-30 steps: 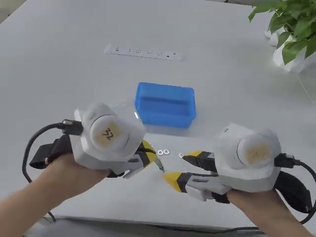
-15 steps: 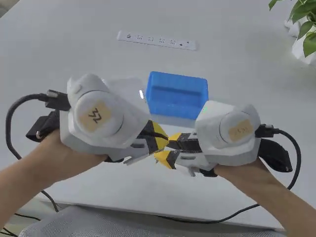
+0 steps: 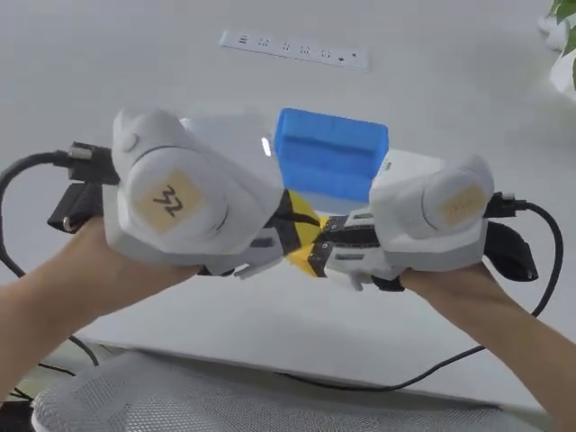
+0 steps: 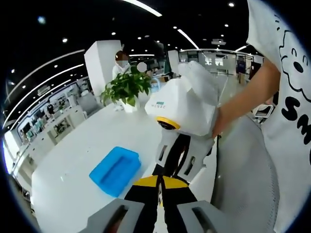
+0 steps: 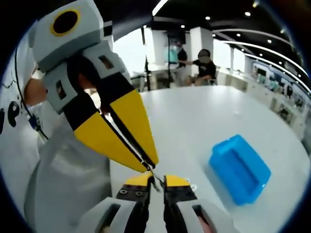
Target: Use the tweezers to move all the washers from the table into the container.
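The room is a wide, bright hall with ceiling strip lights; a potted plant (image 4: pixel 127 87) stands well beyond the container. The pale grey tabletop (image 3: pixel 180 54) carries a white power strip (image 3: pixel 292 49) on the container's far side and the blue container (image 3: pixel 331 162) itself, an open rectangular tub.

Both grippers hang on the container's near side, above the tabletop, meeting tip to tip. The left gripper (image 4: pixel 160 183) has its yellow jaws pressed together on the tweezers (image 5: pixel 129 141), a thin dark strip lying lengthwise between them. The tweezers' long axis runs roughly along the container's near long wall, and the point juts out toward the right gripper (image 5: pixel 158 182). That gripper's jaws stand narrow, one on either side of the tweezers' point. I cannot tell whether they pinch it.

I judge this to be a hand-over or a re-seating of the tool. The coming move turns on the point lying straight ahead of the right gripper, in line with its gap.

A small pale ring, likely a washer (image 5: pixel 193 187), lies on the tabletop on the container's near side, just beside the right gripper's jaw.
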Demonstrator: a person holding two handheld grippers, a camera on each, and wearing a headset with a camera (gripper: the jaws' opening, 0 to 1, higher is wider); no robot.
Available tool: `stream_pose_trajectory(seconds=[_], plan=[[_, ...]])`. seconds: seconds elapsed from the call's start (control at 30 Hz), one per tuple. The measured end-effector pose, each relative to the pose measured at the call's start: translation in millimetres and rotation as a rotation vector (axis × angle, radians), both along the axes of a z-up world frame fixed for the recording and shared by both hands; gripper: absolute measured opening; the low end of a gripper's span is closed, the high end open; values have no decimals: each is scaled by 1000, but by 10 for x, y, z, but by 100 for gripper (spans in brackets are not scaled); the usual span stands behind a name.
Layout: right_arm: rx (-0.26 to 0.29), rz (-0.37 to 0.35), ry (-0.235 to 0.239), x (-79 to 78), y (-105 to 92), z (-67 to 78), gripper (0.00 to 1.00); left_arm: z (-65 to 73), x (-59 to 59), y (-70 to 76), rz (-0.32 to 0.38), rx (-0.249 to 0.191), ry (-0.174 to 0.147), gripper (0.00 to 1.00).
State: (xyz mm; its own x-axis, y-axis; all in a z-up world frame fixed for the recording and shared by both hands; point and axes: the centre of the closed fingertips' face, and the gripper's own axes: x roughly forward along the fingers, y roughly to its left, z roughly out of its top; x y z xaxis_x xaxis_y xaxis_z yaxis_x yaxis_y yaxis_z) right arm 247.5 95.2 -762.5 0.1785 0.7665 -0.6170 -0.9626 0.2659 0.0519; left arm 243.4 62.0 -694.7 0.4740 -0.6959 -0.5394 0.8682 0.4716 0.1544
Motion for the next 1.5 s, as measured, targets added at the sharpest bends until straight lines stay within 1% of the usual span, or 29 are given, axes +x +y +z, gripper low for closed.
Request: stream_pose_trajectory(seconds=[0.07,0.1,0.13,0.17,0.2,0.27,0.33,0.37,0.43,0.5,0.53,0.57,0.6,0.63,0.7,0.8,0.93,1.0,1.1,1.17,1.23,1.3,1.33,1.4,1.5], plan=[[-12,-5,-6,12,7,-2,5,7,24,17,9,-7,-15,0],[-13,-6,-7,22,3,-6,4,2,57,47,36,-8,-25,4],[-13,-9,-10,41,1,-12,4,-11,62,60,43,-10,-19,8],[-16,-16,-11,69,-3,-24,4,-29,78,90,75,-24,-4,11],[-23,-23,-11,103,-14,-46,4,-24,101,113,102,-39,-9,16],[-27,-40,-10,174,-30,-72,4,-27,113,162,142,-68,-4,21],[-29,-58,-10,250,-38,-84,4,-34,131,217,190,-89,-1,30],[-28,-66,-11,286,-40,-84,4,-62,119,249,205,-91,11,35],[-27,-86,-15,377,-36,-86,4,-129,129,343,275,-86,28,47],[-28,-97,-13,457,-24,-106,4,-216,130,438,339,-69,54,59],[-28,-103,-6,487,-15,-118,4,-264,132,487,374,-68,63,64],[-26,-117,7,524,-2,-135,4,-308,115,515,391,-62,81,70],[-22,-119,13,535,15,-143,4,-346,104,545,408,-58,87,72],[-20,-125,21,550,29,-160,4,-361,97,559,413,-57,86,72],[-21,-130,25,577,68,-196,4,-387,67,585,430,-63,99,73],[-28,-133,32,607,131,-254,4,-410,42,617,450,-70,109,75],[-29,-144,35,638,162,-293,4,-457,32,658,463,-61,117,74],[-34,-151,36,659,160,-320,4,-465,37,674,467,-53,116,74],[-42,-157,67,649,152,-388,5,-469,50,691,474,-53,115,74],[-32,-168,75,649,153,-395,5,-472,51,692,480,-58,121,75],[-24,-175,85,645,159,-399,5,-464,52,696,489,-62,118,75],[-29,-177,78,653,160,-413,5,-475,36,682,485,-65,128,75],[-32,-175,69,660,168,-424,5,-476,34,682,485,-65,128,75],[-45,-164,74,648,180,-451,5,-492,25,680,482,-57,128,75],[-65,-154,55,643,183,-477,5,-511,23,695,482,-43,129,75]])
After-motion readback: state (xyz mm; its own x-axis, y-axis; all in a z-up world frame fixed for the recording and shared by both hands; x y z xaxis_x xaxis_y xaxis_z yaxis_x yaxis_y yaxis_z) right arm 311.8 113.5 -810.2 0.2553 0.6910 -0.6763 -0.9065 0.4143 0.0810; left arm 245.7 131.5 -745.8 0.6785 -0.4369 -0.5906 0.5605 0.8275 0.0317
